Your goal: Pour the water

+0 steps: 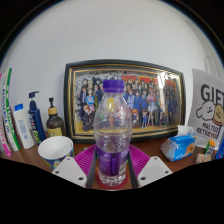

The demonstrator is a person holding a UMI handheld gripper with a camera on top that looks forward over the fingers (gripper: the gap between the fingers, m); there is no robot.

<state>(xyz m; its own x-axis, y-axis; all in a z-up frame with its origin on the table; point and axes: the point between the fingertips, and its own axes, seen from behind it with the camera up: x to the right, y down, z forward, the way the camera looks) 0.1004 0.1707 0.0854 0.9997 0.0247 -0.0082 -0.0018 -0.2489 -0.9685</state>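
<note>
Wall [110, 35]: plain white, evenly lit, rose behind everything.
Desk [160, 150]: reddish-brown wood surface.
Framed photo [150, 95]: dark frame with gold inner edge, leaned against the wall, showed a group of people.
Toiletry bottles [35, 115]: stood in a cluster beside the frame.
White sign [208, 112]: printed lettering, propped opposite.

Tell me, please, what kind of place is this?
Probably a home shelf or dresser top: a framed group photo leans on the wall, toiletry bottles stand beside it, and a water bottle stands between the gripper's fingers.
</note>
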